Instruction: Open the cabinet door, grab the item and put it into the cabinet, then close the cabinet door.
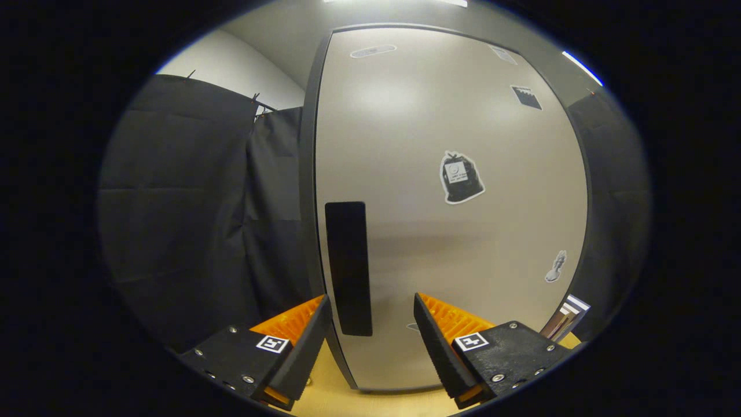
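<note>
Cabinet (451, 116) upright on a light wooden surface (330, 394), straight ahead of the fingers. Cabinet door (405, 243) shut, pale grey, flush in a dark frame, so nothing of the inside visible; contents cannot be told. Dark vertical handle (348, 267) near the door's left edge, long and narrow, lower end level with the fingertips. Sticker shaped like a black sack (461, 178) on the middle of the door, small pale sticker (556, 267) lower right, dark square sticker (526, 97) upper right, pale oval mark (373, 51) near the top. Gripper (370, 315) low and close to the door, jaws released and wide apart, nothing between them, nothing grasped. Fingers (302, 347) set either side of the handle's lower end: left one just left of the handle at the door's edge, right one well to the right of it over plain door panel. Contact with handle or door cannot be told; fingertips look just short of the surface. Small square markers on both finger bodies. Item to be stored not identifiable here; a small striped object (567, 317) stands beside the cabinet's lower right corner, beyond the right finger, partly hidden by it, too small to name. Black cloth wall (191, 220) hangs to the left of the cabinet, more of it on the right, pale room wall above it.
</note>
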The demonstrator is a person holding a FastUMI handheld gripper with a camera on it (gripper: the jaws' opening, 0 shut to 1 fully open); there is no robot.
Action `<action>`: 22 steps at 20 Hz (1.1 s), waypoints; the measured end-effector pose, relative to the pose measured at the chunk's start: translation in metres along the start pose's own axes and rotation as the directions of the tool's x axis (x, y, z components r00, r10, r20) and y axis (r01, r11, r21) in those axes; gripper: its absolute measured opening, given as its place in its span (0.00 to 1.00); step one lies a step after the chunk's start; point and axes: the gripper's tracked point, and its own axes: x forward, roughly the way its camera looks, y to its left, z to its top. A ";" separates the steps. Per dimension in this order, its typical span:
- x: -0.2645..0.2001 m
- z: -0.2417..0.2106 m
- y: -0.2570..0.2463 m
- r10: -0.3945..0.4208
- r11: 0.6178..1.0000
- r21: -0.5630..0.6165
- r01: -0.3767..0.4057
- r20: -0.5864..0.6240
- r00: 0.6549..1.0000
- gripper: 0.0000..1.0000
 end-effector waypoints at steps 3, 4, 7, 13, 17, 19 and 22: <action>0.012 -0.008 0.007 0.016 1.000 -0.009 -0.016 -0.023 1.000 0.69; 0.012 -0.006 0.009 0.024 1.000 -0.014 -0.024 -0.013 1.000 0.59; 0.011 -0.003 0.012 0.030 0.998 -0.048 -0.030 -0.003 1.000 0.36; -0.002 -0.003 0.014 0.107 0.992 -0.062 -0.108 -0.014 0.994 0.33; -0.035 0.001 0.019 0.160 0.984 -0.077 -0.162 -0.027 0.987 0.32; -0.053 0.001 0.020 0.198 0.976 -0.082 -0.200 -0.026 0.980 0.32; -0.083 0.003 0.019 0.265 0.962 -0.057 -0.266 -0.026 0.964 0.32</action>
